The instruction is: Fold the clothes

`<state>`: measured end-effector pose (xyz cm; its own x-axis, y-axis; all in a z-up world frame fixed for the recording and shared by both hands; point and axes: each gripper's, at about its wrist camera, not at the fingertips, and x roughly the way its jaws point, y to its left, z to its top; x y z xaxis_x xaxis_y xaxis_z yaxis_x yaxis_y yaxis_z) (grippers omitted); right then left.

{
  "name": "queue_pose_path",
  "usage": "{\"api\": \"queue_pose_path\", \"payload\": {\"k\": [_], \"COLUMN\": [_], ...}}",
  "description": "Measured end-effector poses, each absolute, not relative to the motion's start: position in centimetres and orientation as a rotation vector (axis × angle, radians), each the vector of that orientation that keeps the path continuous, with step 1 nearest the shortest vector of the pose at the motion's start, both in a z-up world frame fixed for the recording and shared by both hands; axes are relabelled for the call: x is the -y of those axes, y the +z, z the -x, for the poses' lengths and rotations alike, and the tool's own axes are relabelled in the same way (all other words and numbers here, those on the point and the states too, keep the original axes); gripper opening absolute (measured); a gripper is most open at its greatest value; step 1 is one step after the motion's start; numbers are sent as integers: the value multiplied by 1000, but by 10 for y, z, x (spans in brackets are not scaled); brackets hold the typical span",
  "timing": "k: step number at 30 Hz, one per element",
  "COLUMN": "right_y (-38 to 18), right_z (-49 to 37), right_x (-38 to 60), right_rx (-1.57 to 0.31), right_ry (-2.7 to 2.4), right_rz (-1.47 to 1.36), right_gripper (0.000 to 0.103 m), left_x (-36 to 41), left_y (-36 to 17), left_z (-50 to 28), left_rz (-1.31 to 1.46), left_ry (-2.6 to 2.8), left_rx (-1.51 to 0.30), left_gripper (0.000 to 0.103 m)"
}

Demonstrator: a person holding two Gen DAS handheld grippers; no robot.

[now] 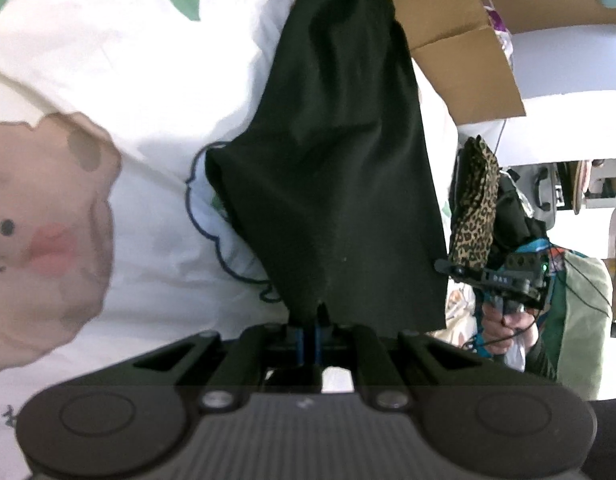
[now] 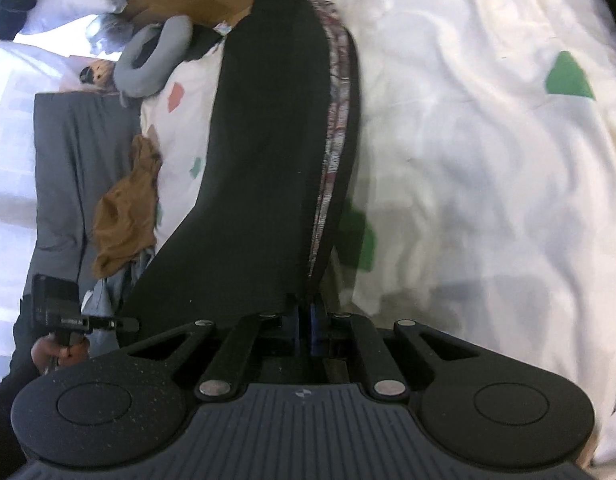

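Both claws, left claw (image 1: 313, 326) and right claw (image 2: 307, 320), are clamped on the black garment (image 1: 332, 152); lift evenly, probably keeping its edge taut above the bedsheet (image 2: 488, 152).

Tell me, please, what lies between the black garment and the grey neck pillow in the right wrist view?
In the right wrist view, only a bare strip of the white patterned bedsheet separates the black garment from the grey neck pillow.
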<state>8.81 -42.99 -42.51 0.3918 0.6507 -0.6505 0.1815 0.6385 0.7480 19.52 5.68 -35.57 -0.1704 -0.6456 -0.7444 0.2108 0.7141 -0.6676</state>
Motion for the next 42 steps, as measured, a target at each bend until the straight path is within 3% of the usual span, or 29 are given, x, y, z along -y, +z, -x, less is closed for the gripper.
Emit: {"api": "queue_pose_path", "payload": {"k": [4, 20, 26, 27, 29, 31, 36, 42], "right_y": [-421, -449, -473, -477, -481, -483, -487, -490], "right_z": [-84, -51, -48, -46, -43, -41, -36, -31], "right_x": [414, 424, 426, 427, 428, 427, 420, 417], "right_rx": [-1207, -1298, -1314, -1318, -1313, -1315, -1326, -1289], "right_ry": [366, 252, 298, 305, 316, 333, 374, 370], "right_rz": [-851, -844, -904, -922, -947, -959, -972, -1000], "right_gripper": [3, 3, 8, 15, 16, 18, 30, 34], "left_x": [-66, -49, -46, -45, -46, -46, -47, -43], "left_y": [-358, -453, -462, -463, -465, -467, -475, -481], "left_z": [-187, -165, -170, -171, -173, -175, -180, -183], "left_rz": [350, 373, 395, 404, 423, 449, 578, 646], "left_ry": [-757, -710, -729, -743, -756, -761, -789, -812], "left_rx": [-1586, -1680, -1686, -1685, -1680, -1679, -1659, -1651], "left_gripper": [5, 5, 6, 7, 9, 14, 43, 46]}}
